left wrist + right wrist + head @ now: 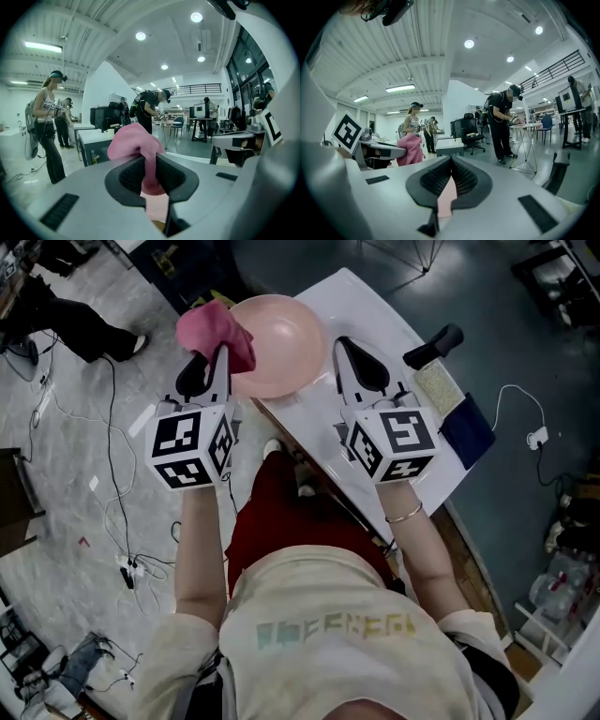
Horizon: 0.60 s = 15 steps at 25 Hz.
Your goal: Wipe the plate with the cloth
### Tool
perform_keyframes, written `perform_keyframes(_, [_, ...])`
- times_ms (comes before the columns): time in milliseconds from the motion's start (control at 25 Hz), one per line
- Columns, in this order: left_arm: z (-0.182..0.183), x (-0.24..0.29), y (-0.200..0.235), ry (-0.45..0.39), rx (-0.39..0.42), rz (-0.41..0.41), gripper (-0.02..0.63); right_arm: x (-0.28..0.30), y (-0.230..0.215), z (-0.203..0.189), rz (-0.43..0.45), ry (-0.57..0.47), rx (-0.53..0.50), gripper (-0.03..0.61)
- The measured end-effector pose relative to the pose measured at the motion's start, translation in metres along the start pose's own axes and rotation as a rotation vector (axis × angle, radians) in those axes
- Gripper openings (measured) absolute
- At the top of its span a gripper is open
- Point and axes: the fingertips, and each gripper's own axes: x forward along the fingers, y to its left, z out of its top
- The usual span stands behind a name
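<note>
A pale pink plate is held up at the near-left corner of the white table. My right gripper is shut on its right rim; in the right gripper view the rim shows edge-on between the jaws of that gripper. My left gripper is shut on a bunched pink cloth, which lies against the plate's left rim. In the left gripper view the cloth bulges above the gripper, with the plate just below. From the right gripper view the cloth hangs at the left.
On the table to the right lie a black-handled tool, a yellowish pad and a dark blue cloth. Cables trail over the floor at the left. Several people stand in the room behind.
</note>
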Motion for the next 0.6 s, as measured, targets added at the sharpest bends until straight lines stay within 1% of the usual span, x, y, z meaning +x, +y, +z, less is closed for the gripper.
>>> perform_keyframes(400, [0.000, -0.037, -0.015, -0.016, 0.019, 0.024, 0.067, -0.026, 0.017, 0.007, 0.046, -0.033, -0.006, 0.037])
perform_keyframes(600, [-0.003, -0.058, -0.017, -0.021, 0.010, 0.043, 0.067, -0.038, 0.031, 0.009, 0.075, -0.039, -0.013, 0.037])
